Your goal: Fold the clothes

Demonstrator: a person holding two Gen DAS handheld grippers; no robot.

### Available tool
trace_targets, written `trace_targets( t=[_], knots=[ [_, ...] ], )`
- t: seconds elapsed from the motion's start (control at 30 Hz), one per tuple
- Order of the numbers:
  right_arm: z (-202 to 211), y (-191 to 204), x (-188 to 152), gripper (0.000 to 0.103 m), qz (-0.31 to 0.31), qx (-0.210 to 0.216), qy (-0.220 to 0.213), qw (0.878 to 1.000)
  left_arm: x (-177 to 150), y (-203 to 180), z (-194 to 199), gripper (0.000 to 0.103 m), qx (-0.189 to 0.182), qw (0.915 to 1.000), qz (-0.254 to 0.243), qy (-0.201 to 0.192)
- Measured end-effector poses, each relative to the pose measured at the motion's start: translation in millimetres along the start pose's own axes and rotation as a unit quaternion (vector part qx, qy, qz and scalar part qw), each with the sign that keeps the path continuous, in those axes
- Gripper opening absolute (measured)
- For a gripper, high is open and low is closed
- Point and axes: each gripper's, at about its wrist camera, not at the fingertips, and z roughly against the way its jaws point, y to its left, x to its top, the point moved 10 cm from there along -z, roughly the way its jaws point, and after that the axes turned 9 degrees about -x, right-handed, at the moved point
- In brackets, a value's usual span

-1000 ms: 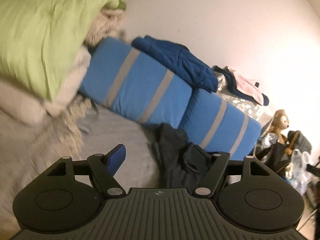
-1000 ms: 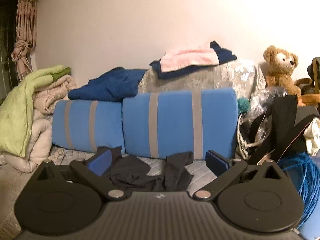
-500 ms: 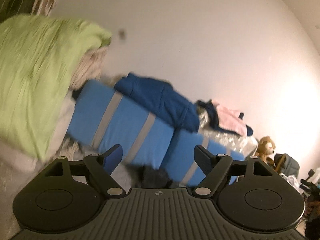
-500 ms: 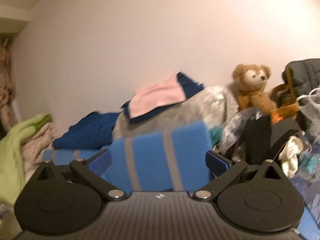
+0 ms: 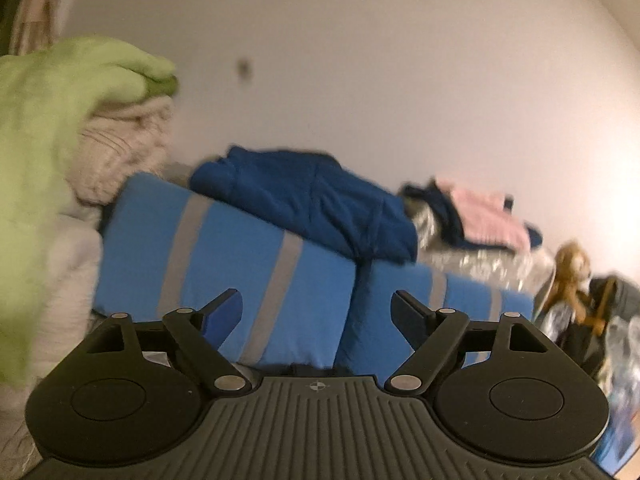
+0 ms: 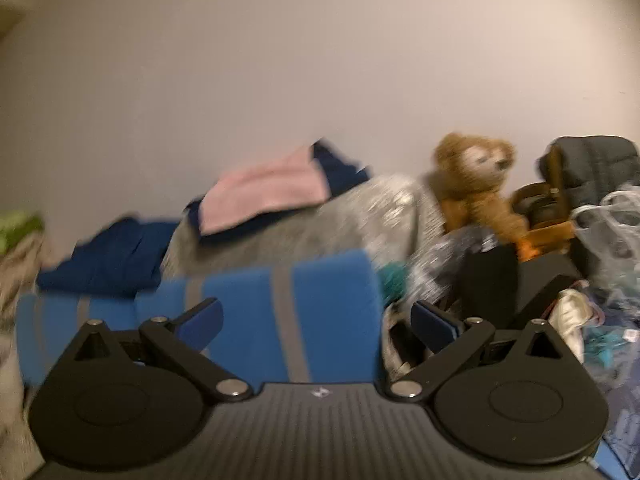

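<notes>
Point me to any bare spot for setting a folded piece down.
Little shows. The blue striped cushions carry the navy garment, the silver-grey mound the pink cloth. Right of the teddy bear: crowded with bags. Both grippers' jaws open, empty.

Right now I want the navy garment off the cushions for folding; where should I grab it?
Take the navy garment by its right-hand edge, which droops over the blue striped cushion. Probably come from the front, jaws horizontal: that overhanging fold is thin and free, while the rest lies flat on the cushion top.

No readable text, label, brand or number shows in either wrist view; both are motion-blurred.
</notes>
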Motion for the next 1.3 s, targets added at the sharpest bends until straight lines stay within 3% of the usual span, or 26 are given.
trace_targets(
  t=[0.2, 0.33, 0.5, 0.7, 0.9, 1.07, 1.3],
  knots=[
    [-20.5, 80.2, -80.4, 0.103, 0.046, 0.061, 0.053, 0.996, -61.1, -5.4, -65.2, 0.082, -0.04, 0.9976, -0.004, 0.056],
    [-28.9, 133.8, -127.9, 0.103, 0.065, 0.107, 0.088, 0.988, -90.3, 4.5, -98.1, 0.082, -0.057, 0.9949, 0.022, 0.08],
    [-34.7, 197.7, -165.7, 0.103, 0.095, 0.147, 0.089, 0.981, -116.7, 27.7, -127.7, 0.082, -0.074, 0.9908, 0.071, 0.088],
    [-52.6, 251.6, -215.2, 0.103, 0.095, 0.134, 0.109, 0.98, -150.3, 50.8, -157.4, 0.081, -0.073, 0.9866, 0.095, 0.111],
    [-83.3, 282.8, -275.6, 0.103, 0.065, 0.093, 0.131, 0.985, -181.8, 60.1, -187.6, 0.081, -0.105, 0.9777, 0.132, 0.124],
    [-99.5, 302.2, -317.5, 0.103, 0.021, 0.111, 0.127, 0.985, -204.4, 69.9, -214.8, 0.079, -0.123, 0.97, 0.163, 0.132],
    [-111.3, 307.4, -344.8, 0.103, -0.002, 0.126, 0.134, 0.983, -241.7, 85.4, -248.7, 0.062, -0.133, 0.9547, 0.212, 0.161]
  ],
)
